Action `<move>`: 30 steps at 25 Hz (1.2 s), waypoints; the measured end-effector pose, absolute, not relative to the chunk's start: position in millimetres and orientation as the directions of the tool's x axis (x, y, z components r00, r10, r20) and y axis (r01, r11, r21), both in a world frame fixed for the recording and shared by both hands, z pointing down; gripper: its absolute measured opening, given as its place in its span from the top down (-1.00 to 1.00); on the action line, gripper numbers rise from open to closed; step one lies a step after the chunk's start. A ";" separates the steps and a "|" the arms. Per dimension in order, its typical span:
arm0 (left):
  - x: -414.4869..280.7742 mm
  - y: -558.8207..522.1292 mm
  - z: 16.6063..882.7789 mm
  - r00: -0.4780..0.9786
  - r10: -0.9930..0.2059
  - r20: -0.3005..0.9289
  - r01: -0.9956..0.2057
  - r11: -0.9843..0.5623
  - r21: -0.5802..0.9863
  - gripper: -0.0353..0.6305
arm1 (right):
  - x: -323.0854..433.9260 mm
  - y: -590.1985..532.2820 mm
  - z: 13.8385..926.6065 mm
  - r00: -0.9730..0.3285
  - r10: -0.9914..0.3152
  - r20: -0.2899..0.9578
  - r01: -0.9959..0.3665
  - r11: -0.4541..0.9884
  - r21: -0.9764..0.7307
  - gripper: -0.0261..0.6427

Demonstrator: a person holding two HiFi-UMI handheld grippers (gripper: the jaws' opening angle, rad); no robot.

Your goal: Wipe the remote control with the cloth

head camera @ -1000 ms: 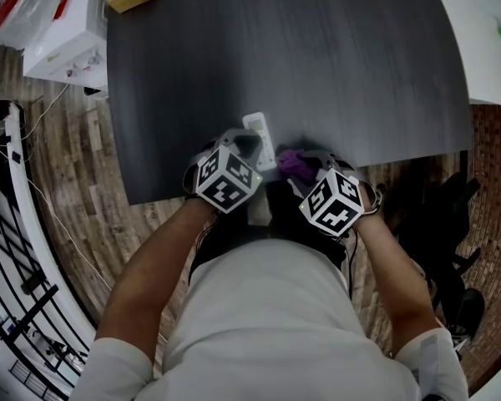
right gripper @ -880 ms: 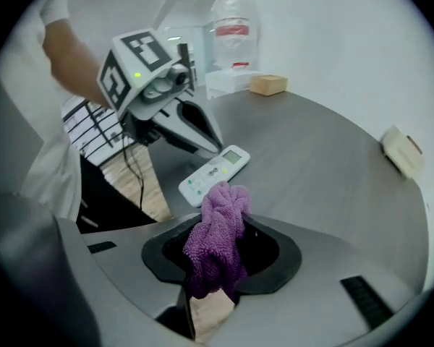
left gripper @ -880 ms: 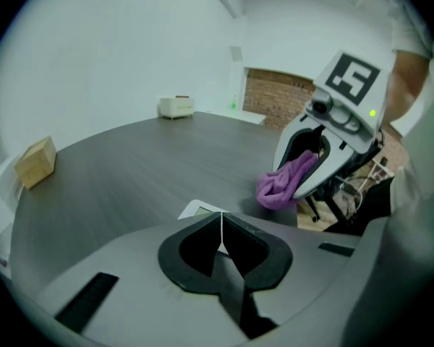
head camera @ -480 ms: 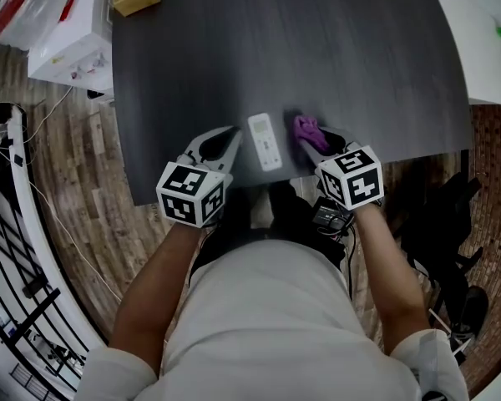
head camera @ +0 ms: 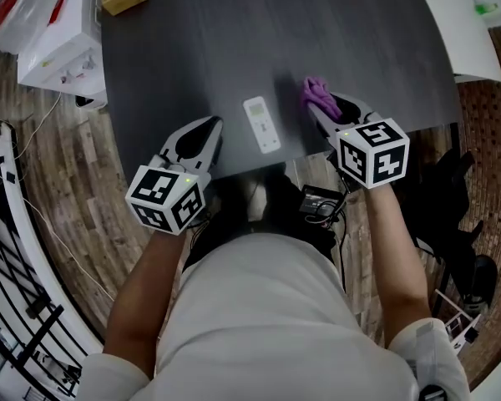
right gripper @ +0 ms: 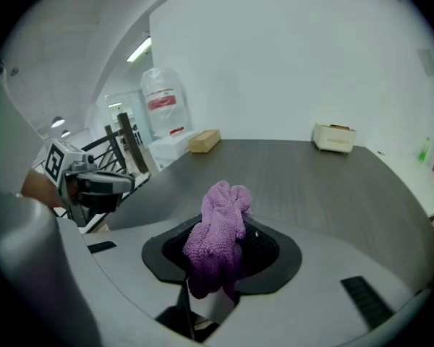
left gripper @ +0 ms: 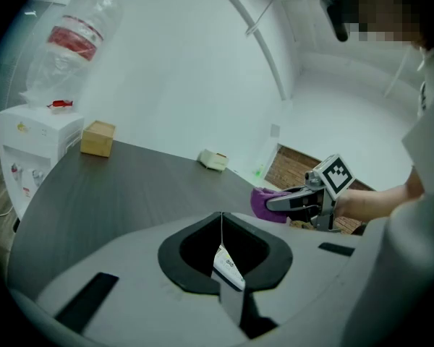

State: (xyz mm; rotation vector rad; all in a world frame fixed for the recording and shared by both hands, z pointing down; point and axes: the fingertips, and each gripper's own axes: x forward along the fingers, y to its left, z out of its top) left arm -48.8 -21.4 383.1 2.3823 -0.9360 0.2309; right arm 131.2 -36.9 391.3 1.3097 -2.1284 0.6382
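Both tongs have drawn away from the remote (head camera: 261, 124) since the earlier frame, swinging out to either side; it now lies flat and untouched on the dark table (head camera: 359, 40), near the front edge and between them. The left tongs (head camera: 207, 132) are closed together on nothing; the right tongs (head camera: 319, 111) are clamped on the bunched purple cloth (head camera: 317, 95), held clear of the remote. I judge this a break in the wiping, or its end; another pass would call for the left tongs to open and steady the remote while the cloth comes down onto its face. No writing can be read; the water bottle (left gripper: 65, 38) bears a red label too blurred to make out; marks on the remote are too small.
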 end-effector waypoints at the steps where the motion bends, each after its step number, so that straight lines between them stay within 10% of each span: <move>1: -51.1 -18.0 378.4 0.747 -0.573 0.336 -0.662 -0.601 0.447 0.87 | 129.4 -33.8 383.7 -0.371 -0.657 0.656 -0.910 0.399 -0.115 0.54; 30: 4.5 248.1 307.8 0.633 -0.742 0.221 -0.696 -0.421 0.582 0.87 | 181.9 182.8 289.7 -0.674 -0.674 0.303 -0.712 0.483 -0.510 0.54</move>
